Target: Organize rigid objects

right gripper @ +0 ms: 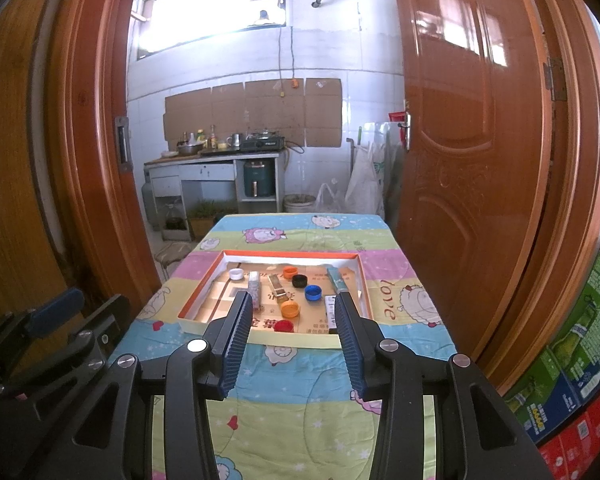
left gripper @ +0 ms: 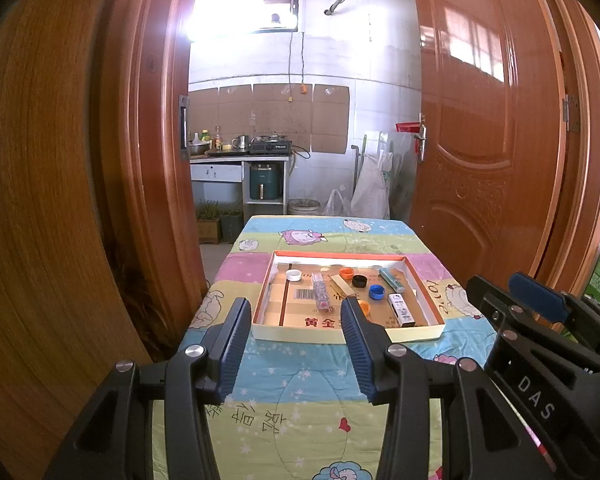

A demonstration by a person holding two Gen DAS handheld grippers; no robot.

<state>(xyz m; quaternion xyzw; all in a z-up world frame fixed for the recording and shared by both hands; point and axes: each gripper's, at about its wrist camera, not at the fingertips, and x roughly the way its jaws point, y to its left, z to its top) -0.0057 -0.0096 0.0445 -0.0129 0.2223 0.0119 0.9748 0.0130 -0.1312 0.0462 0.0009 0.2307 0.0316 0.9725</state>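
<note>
left gripper (left gripper: pixel 296 308): your left jaws stood wide apart with nothing between them, hovering over the near part of the table, short of the tray.
right gripper (right gripper: pixel 290 304): yours on the right was spread just as wide and held nothing, level with the tray's near edge in its own view.
tray (right gripper: pixel 198 296): a shallow cardboard tray with an orange rim sat in the middle of the table, and every loose piece lay inside it.
caps: a white cap (right gripper: pixel 236 274) lay at the far left; an orange cap (right gripper: pixel 290 271) and a black cap (right gripper: pixel 299 280) lay just beside each other farther right; a blue cap (right gripper: pixel 313 292) sat nearer you, a second orange cap (right gripper: pixel 290 309) nearer again, and a red cap (right gripper: pixel 283 325) was closest to the front wall.
long pieces: a clear box (left gripper: pixel 320 291) lay lengthwise left of centre, a teal tube (left gripper: pixel 392 280) lay at the far right, and a white carton (left gripper: pixel 401 310) lay at the near right (its print was too small for you to read).
table (right gripper: pixel 300 412): it was covered by a pastel quilt with cartoon sheep.
surroundings: a wooden door (right gripper: pixel 472 160) stood open on the right, and stacked printed boxes (right gripper: pixel 572 376) filled the right edge of the right wrist view.
</note>
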